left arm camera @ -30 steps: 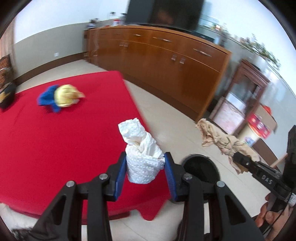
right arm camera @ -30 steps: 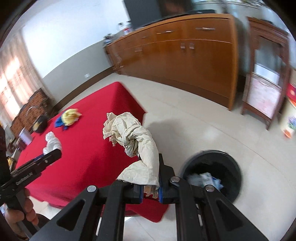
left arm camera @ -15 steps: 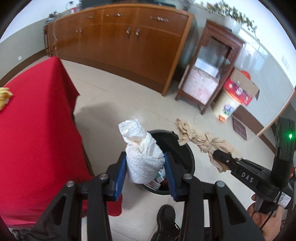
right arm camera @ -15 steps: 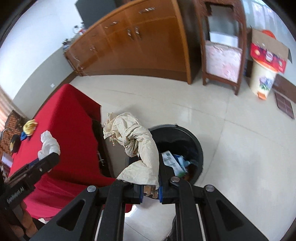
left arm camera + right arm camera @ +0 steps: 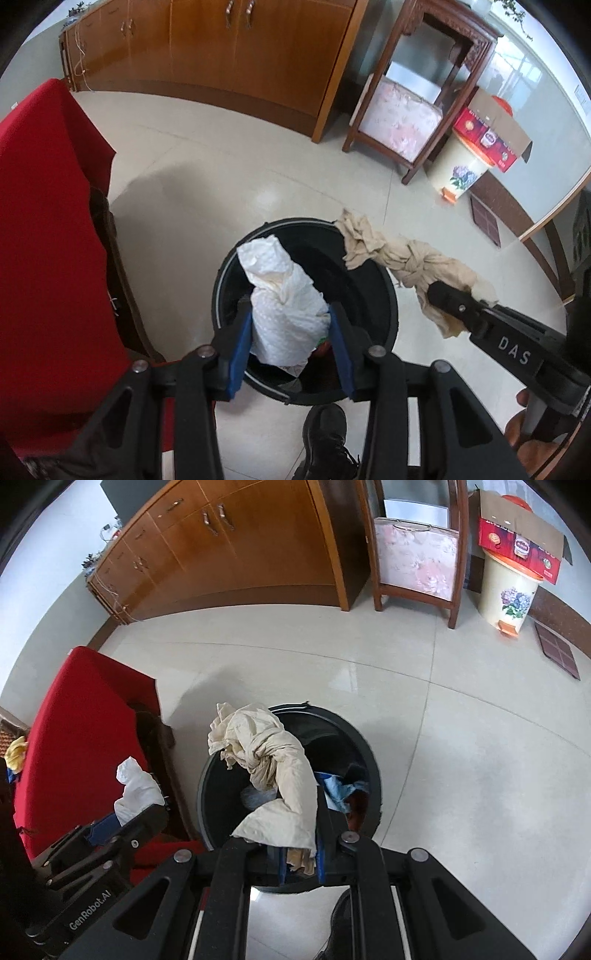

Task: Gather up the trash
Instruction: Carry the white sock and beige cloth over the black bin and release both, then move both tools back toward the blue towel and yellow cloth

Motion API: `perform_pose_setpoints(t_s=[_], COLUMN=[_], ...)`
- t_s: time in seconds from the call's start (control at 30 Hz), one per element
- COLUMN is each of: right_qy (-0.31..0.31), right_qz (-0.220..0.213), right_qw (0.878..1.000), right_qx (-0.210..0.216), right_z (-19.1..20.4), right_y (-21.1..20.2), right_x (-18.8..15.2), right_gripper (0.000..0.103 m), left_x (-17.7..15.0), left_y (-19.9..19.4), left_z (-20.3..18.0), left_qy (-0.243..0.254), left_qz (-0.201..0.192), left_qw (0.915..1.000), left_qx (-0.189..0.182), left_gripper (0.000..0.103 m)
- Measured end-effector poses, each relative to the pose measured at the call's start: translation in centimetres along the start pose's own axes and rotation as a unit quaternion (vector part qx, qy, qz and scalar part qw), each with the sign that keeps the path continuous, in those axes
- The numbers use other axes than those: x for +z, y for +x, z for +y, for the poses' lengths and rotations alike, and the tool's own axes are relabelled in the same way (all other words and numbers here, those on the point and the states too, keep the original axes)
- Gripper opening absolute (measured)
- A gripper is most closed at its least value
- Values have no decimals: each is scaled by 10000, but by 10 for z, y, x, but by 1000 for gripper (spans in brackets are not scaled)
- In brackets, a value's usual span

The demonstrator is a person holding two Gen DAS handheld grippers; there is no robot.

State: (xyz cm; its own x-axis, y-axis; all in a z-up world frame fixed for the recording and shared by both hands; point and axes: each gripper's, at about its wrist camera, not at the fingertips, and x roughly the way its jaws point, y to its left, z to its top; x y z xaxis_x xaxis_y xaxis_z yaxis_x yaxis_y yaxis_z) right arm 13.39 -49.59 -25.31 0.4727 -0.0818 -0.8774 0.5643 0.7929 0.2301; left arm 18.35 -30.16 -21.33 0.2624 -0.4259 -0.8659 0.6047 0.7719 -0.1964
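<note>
Release step: left gripper (image 5: pixel 291 347), jaws opening around the white paper wad (image 5: pixel 284 306), and right gripper (image 5: pixel 301 853), jaws opening around the beige crumpled paper (image 5: pixel 269 760), hang over the black bin (image 5: pixel 369 266). Next, both jaws probably need to part further so each piece falls inside the rim.

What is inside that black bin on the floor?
The black bin holds blue crumpled trash and something reddish; the beige wad covers the rest.

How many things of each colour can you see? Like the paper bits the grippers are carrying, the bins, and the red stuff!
White paper wad in the left gripper: 1
Tan paper wad in the right gripper: 1
Black trash bin: 1
Cream bin with flowers: 1
Red tablecloth: 1
Red cardboard box: 1
Total: 6 things
</note>
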Motion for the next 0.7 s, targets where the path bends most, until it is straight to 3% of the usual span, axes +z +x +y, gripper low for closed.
perform_pose_setpoints(t_s=[0.07,0.1,0.13,0.33,0.7], right_qy=[30,54,78,172,107], right_qz=[-7,-34,-72,-322,-889], right_qw=[10000,9999,9999,9992,9959], right_qx=[-93,-110,-127,-148,90], right_z=[-2,-4,-5,-9,15], right_y=[4,5,4,-12,-83], right_x=[1,3,4,10,14], right_gripper=[37,45,47,47,49], left_x=[1,2,3,10,22], left_y=[6,8,10,-3,-72], left_z=[-1,-1,-2,-3,5], left_qy=[26,34,39,93,86], left_qz=[76,105,115,-105,-696], left_qw=[10000,9999,9999,9997,9971], left_qx=[-20,13,43,198,279], left_gripper=[50,60,68,70,73])
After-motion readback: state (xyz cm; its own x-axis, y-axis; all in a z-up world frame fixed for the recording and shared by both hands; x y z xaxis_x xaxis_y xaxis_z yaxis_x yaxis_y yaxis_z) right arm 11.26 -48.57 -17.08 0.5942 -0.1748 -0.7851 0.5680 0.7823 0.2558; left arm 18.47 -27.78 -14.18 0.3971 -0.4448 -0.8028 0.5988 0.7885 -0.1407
